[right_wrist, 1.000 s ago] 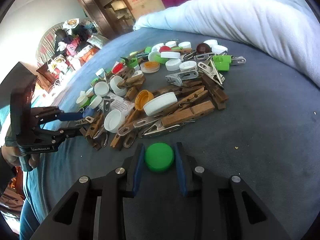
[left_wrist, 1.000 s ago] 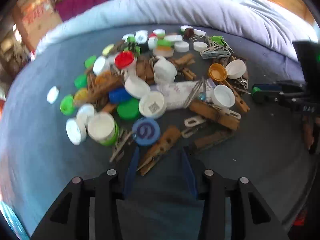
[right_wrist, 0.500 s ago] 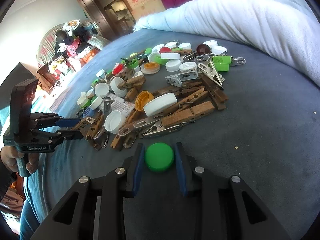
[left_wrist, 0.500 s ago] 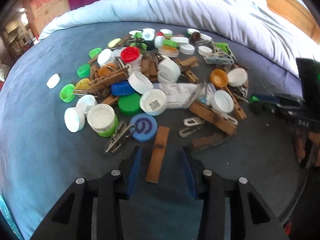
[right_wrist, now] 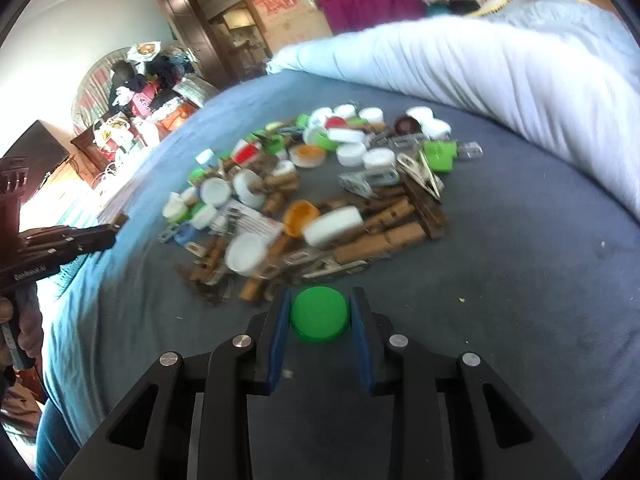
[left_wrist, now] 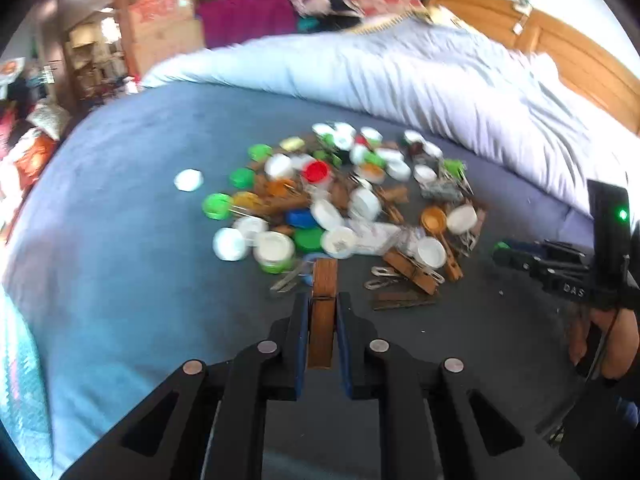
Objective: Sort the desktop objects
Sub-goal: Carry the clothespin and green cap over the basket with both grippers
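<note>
A heap of bottle caps, wooden clothespins and metal clips (left_wrist: 352, 208) lies on the grey-blue bedspread; it also shows in the right wrist view (right_wrist: 320, 200). My left gripper (left_wrist: 322, 312) is shut on a wooden clothespin (left_wrist: 323, 312) and holds it lifted in front of the heap. My right gripper (right_wrist: 320, 316) is shut on a green bottle cap (right_wrist: 319, 313) just in front of the heap. The right gripper also shows at the right edge of the left wrist view (left_wrist: 560, 272), and the left gripper at the left edge of the right wrist view (right_wrist: 60, 244).
A rolled white duvet (left_wrist: 400, 76) runs along the far side of the heap. A lone white cap (left_wrist: 189, 179) lies left of the heap. The bedspread (left_wrist: 120, 240) drops off at the left edge. Cluttered furniture (right_wrist: 132, 100) stands beyond the bed.
My left gripper closed on the wooden clothespin and lifted it back from the heap. My right gripper kept its hold on the green cap and rose a little.
</note>
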Available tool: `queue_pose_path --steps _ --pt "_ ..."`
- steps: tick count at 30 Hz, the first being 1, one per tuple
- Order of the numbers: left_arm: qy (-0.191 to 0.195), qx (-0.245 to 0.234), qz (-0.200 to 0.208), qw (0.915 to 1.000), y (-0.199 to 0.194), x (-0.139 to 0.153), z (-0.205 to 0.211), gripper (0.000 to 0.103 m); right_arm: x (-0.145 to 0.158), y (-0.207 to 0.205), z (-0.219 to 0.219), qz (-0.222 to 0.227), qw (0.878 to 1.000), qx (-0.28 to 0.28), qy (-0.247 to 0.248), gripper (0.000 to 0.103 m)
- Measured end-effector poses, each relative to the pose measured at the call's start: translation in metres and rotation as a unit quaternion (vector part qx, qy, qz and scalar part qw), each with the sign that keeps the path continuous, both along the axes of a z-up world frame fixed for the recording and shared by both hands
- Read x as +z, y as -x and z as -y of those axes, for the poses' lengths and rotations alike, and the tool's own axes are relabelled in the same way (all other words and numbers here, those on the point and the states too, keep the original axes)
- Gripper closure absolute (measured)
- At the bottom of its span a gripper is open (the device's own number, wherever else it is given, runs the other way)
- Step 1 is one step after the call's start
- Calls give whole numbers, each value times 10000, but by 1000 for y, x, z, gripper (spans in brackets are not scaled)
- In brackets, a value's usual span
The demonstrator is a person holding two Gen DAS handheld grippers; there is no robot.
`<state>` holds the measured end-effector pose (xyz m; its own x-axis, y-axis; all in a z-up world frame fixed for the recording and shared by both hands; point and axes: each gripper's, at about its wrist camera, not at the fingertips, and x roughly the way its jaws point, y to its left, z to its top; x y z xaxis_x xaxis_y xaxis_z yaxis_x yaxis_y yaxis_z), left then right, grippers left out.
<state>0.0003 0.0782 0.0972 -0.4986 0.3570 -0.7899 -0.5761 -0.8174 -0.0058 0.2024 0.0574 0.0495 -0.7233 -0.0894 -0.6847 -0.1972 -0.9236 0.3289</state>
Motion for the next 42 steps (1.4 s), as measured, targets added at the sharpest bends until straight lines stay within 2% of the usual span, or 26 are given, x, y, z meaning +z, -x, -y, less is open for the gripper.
queue_pose_path --steps 7,13,20,28,34,42 --pt "-391 765 -411 9955 -7 50 62 89 53 14 29 -430 9984 254 -247 75" --pt "-462 1182 -696 9895 -13 77 97 89 97 40 61 -708 9949 553 -463 75" --pt "-413 1883 -812 9779 -13 90 134 89 131 65 104 -865 9904 906 -584 75" --pt "-279 2448 -1085 9631 -21 107 172 89 165 88 157 -1116 9823 1350 -665 75" --pt "-222 2753 -1212 9534 -26 118 203 89 188 108 194 -1252 9758 1645 -708 75" --pt "-213 2988 -1330 9448 -26 132 244 89 212 132 245 -1380 9669 2004 -774 75"
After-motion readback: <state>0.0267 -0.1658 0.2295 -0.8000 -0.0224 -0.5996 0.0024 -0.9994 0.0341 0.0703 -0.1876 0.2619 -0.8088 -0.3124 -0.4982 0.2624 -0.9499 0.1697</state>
